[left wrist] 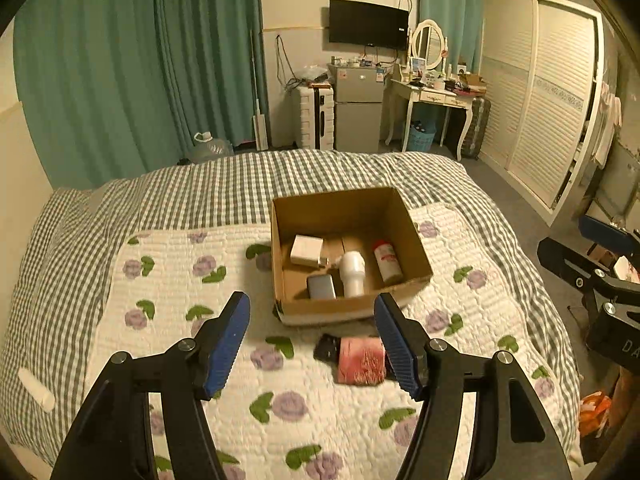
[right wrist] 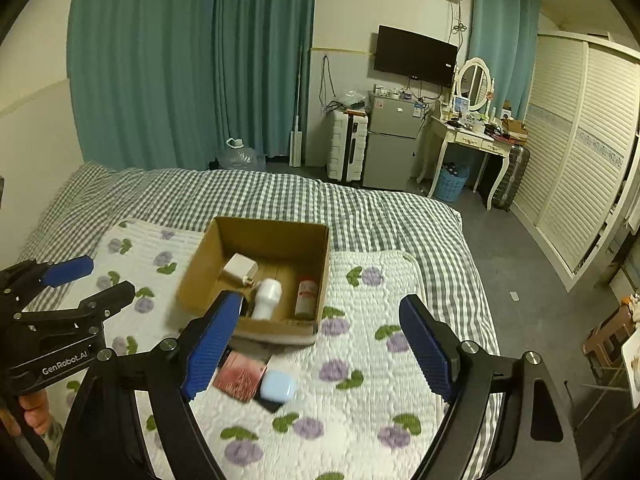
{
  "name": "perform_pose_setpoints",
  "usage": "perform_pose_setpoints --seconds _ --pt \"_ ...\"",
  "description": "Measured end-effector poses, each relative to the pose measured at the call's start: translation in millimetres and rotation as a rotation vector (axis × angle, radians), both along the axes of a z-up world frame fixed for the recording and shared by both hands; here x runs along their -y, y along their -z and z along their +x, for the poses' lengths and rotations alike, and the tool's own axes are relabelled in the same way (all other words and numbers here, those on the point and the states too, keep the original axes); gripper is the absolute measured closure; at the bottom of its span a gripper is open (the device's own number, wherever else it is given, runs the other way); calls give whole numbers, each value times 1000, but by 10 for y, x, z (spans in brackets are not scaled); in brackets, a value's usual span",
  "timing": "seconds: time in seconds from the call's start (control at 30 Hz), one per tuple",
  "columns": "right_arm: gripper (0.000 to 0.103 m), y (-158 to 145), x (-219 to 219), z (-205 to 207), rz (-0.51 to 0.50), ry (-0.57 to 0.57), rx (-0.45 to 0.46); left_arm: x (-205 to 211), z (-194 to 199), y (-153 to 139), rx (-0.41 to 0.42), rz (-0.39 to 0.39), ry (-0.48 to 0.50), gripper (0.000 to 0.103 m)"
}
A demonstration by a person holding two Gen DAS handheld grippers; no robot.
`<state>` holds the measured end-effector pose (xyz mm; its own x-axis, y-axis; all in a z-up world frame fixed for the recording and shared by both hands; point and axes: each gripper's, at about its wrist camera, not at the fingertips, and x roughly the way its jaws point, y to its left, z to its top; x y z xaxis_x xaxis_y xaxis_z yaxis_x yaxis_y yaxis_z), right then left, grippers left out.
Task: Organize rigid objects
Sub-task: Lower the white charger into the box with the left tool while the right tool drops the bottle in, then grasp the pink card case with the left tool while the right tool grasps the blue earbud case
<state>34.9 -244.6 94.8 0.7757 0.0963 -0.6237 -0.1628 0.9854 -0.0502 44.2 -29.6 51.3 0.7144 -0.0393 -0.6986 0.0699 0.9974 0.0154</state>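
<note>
Both claws spread, nothing between them; pink box point(left wrist: 361, 361) lies just before the cardboard box point(left wrist: 352, 312), long axis crosswise, nearest the left gripper point(left wrist: 314, 338), right gripper point(right wrist: 320, 348) beside.

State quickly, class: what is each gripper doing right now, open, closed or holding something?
Left gripper: open, holding nothing.
Right gripper: open, holding nothing.
</note>
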Motion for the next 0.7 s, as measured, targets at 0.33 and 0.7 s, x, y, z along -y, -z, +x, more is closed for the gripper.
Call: perform_pose_setpoints --seconds 0.33,0.7 --pt "20 595 -95 -146 26 -28 -78 -25 -90 673 -106 1 -8 35" --pt "21 1613 -193 190 29 -30 -255 -19 106 1491 -233 0 -16 35"
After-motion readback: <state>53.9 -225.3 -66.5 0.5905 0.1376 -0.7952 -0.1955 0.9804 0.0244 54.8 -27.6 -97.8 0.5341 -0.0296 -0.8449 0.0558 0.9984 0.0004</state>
